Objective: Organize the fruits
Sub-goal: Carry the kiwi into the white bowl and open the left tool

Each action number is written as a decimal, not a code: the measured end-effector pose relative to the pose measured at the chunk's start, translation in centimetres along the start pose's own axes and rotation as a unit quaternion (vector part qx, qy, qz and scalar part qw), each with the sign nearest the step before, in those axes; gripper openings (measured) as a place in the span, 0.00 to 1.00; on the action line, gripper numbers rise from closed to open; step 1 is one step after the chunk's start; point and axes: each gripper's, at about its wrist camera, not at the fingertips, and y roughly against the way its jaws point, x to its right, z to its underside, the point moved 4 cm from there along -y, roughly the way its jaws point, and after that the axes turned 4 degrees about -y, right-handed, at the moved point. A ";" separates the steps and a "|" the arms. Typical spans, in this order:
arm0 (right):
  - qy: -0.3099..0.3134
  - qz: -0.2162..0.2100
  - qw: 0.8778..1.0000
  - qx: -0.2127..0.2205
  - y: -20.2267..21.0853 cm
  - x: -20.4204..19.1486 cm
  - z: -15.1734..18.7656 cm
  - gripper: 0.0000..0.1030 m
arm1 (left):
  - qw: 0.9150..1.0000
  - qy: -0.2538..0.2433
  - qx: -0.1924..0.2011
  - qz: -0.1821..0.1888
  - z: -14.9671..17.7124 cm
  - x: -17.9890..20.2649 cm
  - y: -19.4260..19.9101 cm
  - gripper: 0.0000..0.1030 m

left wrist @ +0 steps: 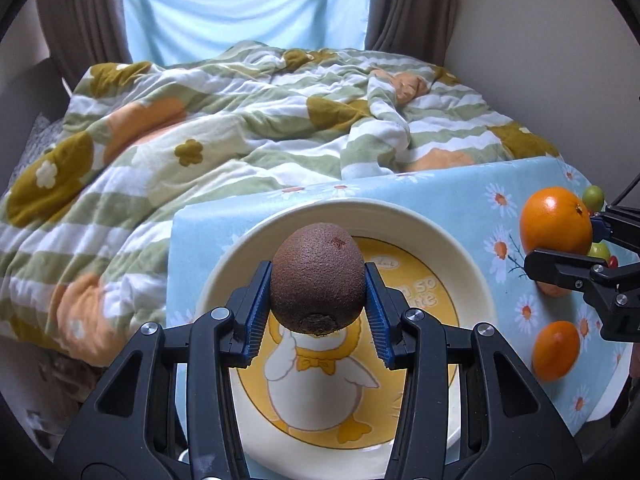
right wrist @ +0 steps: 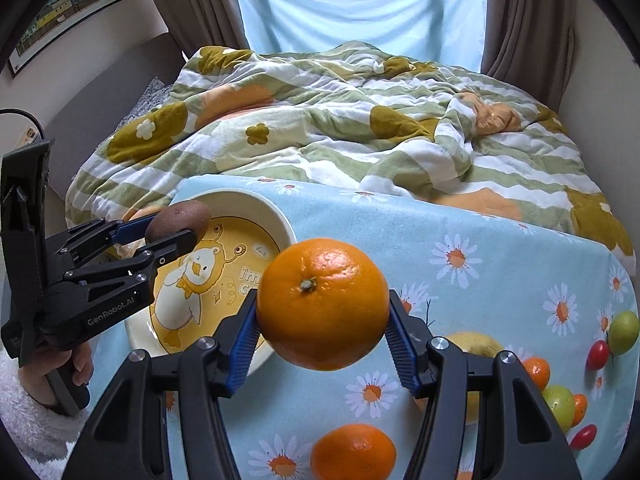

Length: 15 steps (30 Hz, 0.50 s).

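My left hand-held gripper (left wrist: 318,294) is pinching a brown kiwi (left wrist: 318,280) between its blue pads, jaws only as wide as the fruit, and I see it hanging over the cream bowl (left wrist: 476,280) with the duck print; from the right wrist view the kiwi sits above the bowl's far left rim; my right hand-held gripper (right wrist: 323,326) is clamped on a large orange (right wrist: 323,304), both pads pressed to its sides, held in the air just right of the bowl's near rim and above the daisy-print cloth (right wrist: 500,240) on the counter; a second orange (right wrist: 353,452) lies on the cloth below it, and small green and red fruits (right wrist: 622,332) are scattered toward the right edge; the bowl's inside is bare, so there I have open room; the cloth's far edge runs against the rumpled quilt (right wrist: 320,128) on the bed; a hand (right wrist: 60,364) in a fleecy sleeve grips the left handle.
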 end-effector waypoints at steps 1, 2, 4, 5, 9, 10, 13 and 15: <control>-0.003 0.002 1.000 -0.001 -0.2 -0.2 -0.1 0.53 | 1.000 -0.003 -0.002 0.001 0.0 -0.2 -0.3 0.48; -0.005 0.004 1.000 -0.001 -0.4 -0.4 -0.2 0.53 | 1.000 -0.005 -0.003 0.001 0.0 -0.5 -0.6 0.49; -0.009 0.007 1.000 -0.001 -0.6 -0.6 -0.4 0.53 | 1.000 -0.011 -0.006 0.003 -0.1 -0.8 -1.1 0.49; -0.011 0.009 1.000 -0.001 -0.7 -0.7 -0.5 0.53 | 1.000 -0.015 -0.007 0.004 0.0 -0.9 -1.4 0.49; -0.018 0.016 1.000 -0.002 -1.0 -0.8 -0.7 0.53 | 0.999 -0.032 -0.014 0.003 0.2 -0.8 -2.2 0.49; -0.020 0.017 1.000 -0.003 -1.1 -0.7 -0.8 0.53 | 0.999 -0.033 -0.017 0.005 0.2 -0.8 -2.4 0.49; -0.025 0.020 0.999 -0.001 -1.0 -0.7 -0.9 0.53 | 0.999 -0.030 -0.020 0.019 0.4 -0.7 -2.5 0.50; -0.028 0.023 0.999 0.001 -0.8 -0.7 -0.9 0.53 | 0.999 -0.035 -0.014 0.016 0.3 -0.7 -2.2 0.62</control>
